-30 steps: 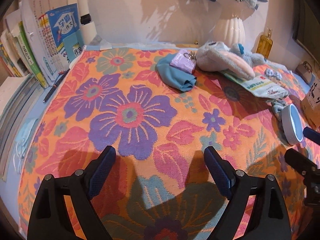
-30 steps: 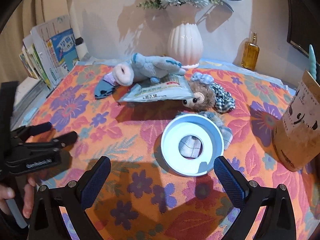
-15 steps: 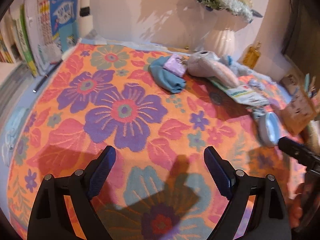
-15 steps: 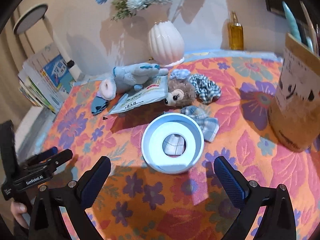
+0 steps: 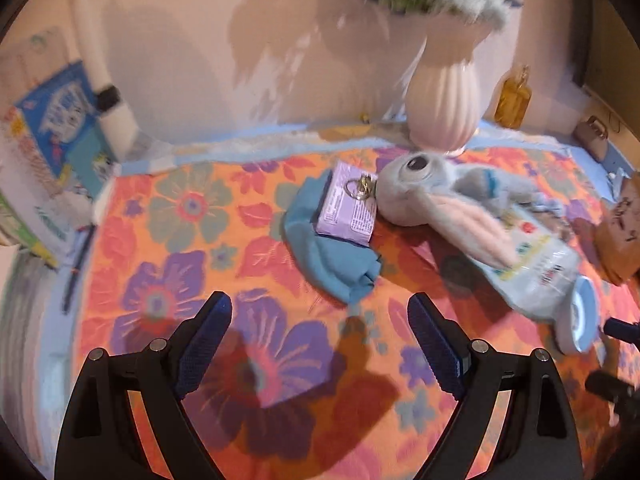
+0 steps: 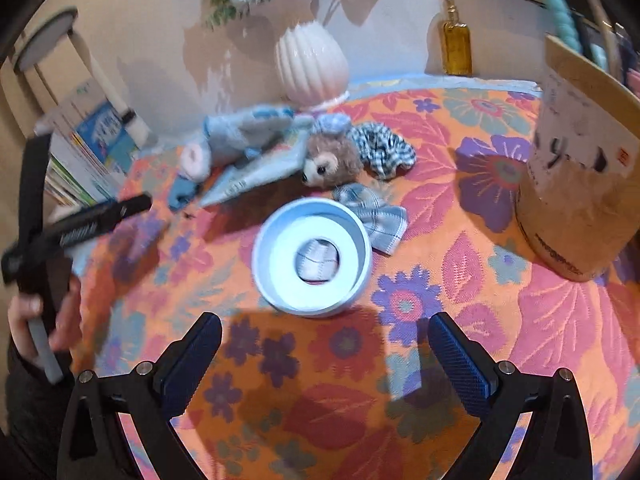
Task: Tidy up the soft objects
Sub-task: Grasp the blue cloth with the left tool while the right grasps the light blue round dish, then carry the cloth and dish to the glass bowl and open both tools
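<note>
My left gripper is open and empty, hovering just short of a crumpled blue cloth. A purple packet with a key ring lies on that cloth, against a grey bunny plush. The bunny's ears rest on a wipes pack. My right gripper is open and empty in front of a pale blue ring dish that sits on a plaid cloth. Behind it lie a brown bear plush and a checked scrunchie. In the right wrist view a hand holds the left gripper.
A floral orange tablecloth covers the table. A ribbed white vase and an amber bottle stand by the back wall. A brown paper bag stands at the right. Books and a pen line the left edge.
My left gripper has moved forward toward the blue cloth and bunny, which now look much larger. The right wrist view has tilted while staying in front of the ring dish. Both stay open.
</note>
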Tool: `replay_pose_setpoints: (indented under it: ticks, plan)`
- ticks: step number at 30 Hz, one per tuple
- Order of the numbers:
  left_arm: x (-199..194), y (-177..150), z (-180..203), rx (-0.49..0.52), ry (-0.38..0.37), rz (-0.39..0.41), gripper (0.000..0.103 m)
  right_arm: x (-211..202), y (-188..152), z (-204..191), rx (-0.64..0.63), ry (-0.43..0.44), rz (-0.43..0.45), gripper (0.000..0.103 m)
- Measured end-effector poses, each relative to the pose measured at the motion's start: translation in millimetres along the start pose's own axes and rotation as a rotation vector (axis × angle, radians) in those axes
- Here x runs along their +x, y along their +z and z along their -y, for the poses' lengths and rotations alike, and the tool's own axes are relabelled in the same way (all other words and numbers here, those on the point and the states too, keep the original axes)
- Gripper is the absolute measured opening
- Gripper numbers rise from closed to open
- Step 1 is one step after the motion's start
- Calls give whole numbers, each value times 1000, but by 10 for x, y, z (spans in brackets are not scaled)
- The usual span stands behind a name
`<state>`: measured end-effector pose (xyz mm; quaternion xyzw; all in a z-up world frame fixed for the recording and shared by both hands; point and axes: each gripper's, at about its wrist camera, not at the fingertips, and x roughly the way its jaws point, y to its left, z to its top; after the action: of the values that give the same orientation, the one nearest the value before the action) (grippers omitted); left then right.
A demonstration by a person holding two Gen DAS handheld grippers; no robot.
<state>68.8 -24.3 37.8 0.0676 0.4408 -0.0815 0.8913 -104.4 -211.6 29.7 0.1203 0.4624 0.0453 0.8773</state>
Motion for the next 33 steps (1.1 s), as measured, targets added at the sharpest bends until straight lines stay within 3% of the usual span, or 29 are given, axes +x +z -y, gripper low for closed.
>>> replay_pose_setpoints:
  ticks: [2,7,8,9,11,12,14,17,20,25,33]
  plan:
    - [205,71,6,0,15,-7,89,122,85,-25,-30,-24,-44,103]
    - [538,200,-20,-23,51,-29,88,310,272,-99,-79,-91,-35,103]
    - [559,212,-40,-33,30,-26,84,344,303,-104,-74,-95,-24,103]
    - [556,221,-55,-41,5,-21,71,358,323,-113,-72,-94,-10,103]
    - [540,220,-50,-32,-18,-8,63,369,356,-137,-70,-85,23,100]
    - [521,207,-33,-20,-19,4,51,374,366,-143,-72,-82,35,97]
    - [484,196,12,3,1,30,35,385,378,-154,-72,-94,49,78]
    - [435,178,39,10,17,45,14,355,365,-161,-70,-111,71,67]
    - [335,127,-9,-11,-5,45,13,296,341,-131,-62,-93,75,67]
    - [-24,-170,-203,-67,-117,38,11,-5,130,-26,-75,-26,117,67]
    - [-597,-758,-162,-24,-179,36,11,-210,-254,-13,-102,-53,94,67]
